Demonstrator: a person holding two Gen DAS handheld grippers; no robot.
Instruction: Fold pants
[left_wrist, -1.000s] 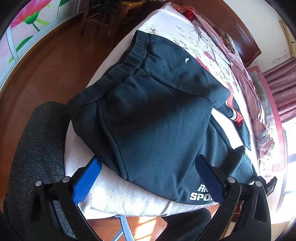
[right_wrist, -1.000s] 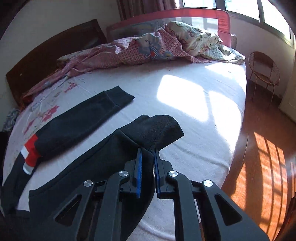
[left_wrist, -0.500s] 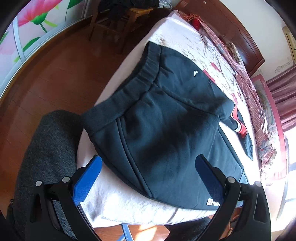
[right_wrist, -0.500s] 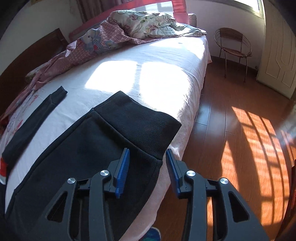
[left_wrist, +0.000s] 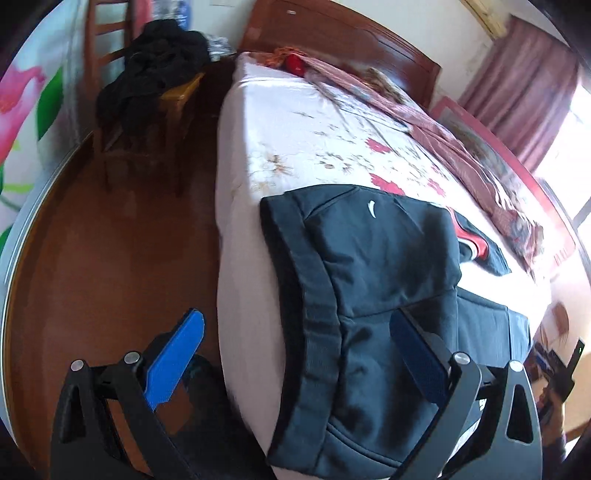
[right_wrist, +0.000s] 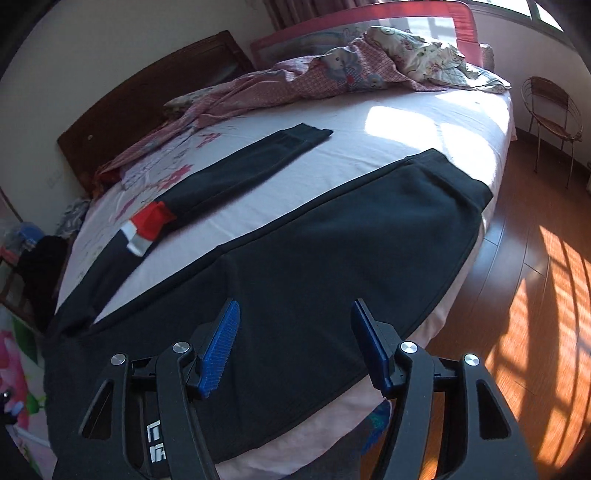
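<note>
Room: bedroom, white flowered bed filling mid-frame, wood floor at left.
Pants: dark pants spread across the bed's near edge, waistband centre-left, far leg upper middle.
Left gripper: fingers spread wide, holding nothing.
Right gripper: jaws have just been opening; spread over the near leg, pinching nothing.
Risk: the leg's cuff, lower right, seems to overhang the mattress edge; a one-sided pull could drag it off.

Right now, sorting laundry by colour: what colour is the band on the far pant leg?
Red and white band, clearest in the right wrist view.
</note>
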